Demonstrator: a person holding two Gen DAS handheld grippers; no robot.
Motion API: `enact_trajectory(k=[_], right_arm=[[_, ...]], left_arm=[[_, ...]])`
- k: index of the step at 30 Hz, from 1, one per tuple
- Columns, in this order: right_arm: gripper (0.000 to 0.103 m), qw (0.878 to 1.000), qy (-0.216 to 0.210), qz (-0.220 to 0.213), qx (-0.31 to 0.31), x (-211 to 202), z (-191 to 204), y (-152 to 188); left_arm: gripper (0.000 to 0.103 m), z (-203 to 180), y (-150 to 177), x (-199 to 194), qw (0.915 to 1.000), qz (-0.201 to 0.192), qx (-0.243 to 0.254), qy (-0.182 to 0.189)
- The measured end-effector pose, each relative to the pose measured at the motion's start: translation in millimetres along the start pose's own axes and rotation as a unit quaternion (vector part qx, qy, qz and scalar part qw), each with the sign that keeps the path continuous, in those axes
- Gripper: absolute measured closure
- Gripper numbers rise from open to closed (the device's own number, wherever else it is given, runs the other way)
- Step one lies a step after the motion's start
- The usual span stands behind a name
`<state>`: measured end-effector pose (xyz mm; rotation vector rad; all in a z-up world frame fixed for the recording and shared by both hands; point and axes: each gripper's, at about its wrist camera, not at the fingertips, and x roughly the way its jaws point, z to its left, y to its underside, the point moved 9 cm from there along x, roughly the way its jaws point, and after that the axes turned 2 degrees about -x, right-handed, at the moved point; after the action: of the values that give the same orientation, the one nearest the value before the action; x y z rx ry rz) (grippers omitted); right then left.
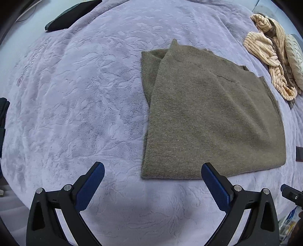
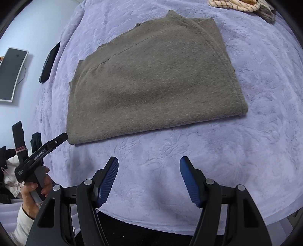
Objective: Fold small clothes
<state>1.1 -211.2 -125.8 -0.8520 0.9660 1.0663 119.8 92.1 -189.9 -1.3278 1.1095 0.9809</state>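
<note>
An olive-brown knitted garment (image 1: 212, 117) (image 2: 151, 81) lies folded flat on the lilac blanket (image 1: 75, 106) (image 2: 255, 132). My left gripper (image 1: 152, 170) hovers open over the bare blanket at the garment's near left corner, its blue pads wide apart with nothing between them. My right gripper (image 2: 149, 164) stands open above the blanket in front of the garment's near edge, clear of the cloth. In the right wrist view the left gripper's black body (image 2: 40, 151) shows at the lower left, held by a person's hand (image 2: 37, 189).
A heap of cream striped clothes (image 1: 270, 54) (image 2: 236, 4) lies beyond the garment. A dark folded item (image 1: 70, 14) (image 2: 49, 62) rests at the blanket's far left edge. A flat screen (image 2: 13, 73) hangs on the wall. More clothes (image 2: 11, 170) sit off the bed.
</note>
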Motion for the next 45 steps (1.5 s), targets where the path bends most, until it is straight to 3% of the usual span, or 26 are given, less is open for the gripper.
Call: enact_trajectory(k=[13,14,15,16,22,26,29,31,33,34,42,45], right_arm=[[0.032,0.999,0.014,0.011,-0.034,24,56,5],[0.032,0.999,0.016,0.011,-0.035,25,57,5],[0.032,0.999,0.017,0.012,-0.038,25,60,5],[0.032,0.999,0.017,0.012,-0.041,25,62,6],[0.032,0.999,0.016,0.021,-0.044,30,66,11],[0.032,0.998,0.022,0.027,-0.043,37,67,17],[0.032,0.998,0.025,0.028,-0.051,37,72,19],[0.032,0.998,0.026,0.026,-0.057,35,75,19],[0.032,0.998,0.025,0.024,-0.062,33,79,19],[0.032,0.997,0.023,0.023,-0.063,31,79,19],[0.032,0.998,0.021,0.029,-0.054,41,80,22],[0.032,0.998,0.016,0.033,-0.058,45,85,24]], left_arm=[[0.001,23,-8,6,0.9993,-0.002,0.005,0.036],[0.005,26,-10,6,0.9987,-0.001,0.003,0.051],[0.015,29,-12,7,0.9969,0.002,-0.001,0.078],[0.018,31,-13,7,0.9954,0.006,-0.005,0.095],[0.019,16,-19,3,0.9753,-0.002,0.041,0.217],[0.042,-14,-20,7,0.9652,0.008,0.077,0.25],[0.049,-26,-16,23,0.9657,0.03,0.092,0.241],[0.066,-24,-13,28,0.9662,0.036,0.089,0.239],[0.09,-19,-14,26,0.9634,0.039,0.073,0.255],[0.093,-17,-14,23,0.9618,0.038,0.066,0.263],[0.095,21,18,41,0.9746,0.055,0.043,0.213],[0.094,29,22,34,0.9795,0.041,0.025,0.195]])
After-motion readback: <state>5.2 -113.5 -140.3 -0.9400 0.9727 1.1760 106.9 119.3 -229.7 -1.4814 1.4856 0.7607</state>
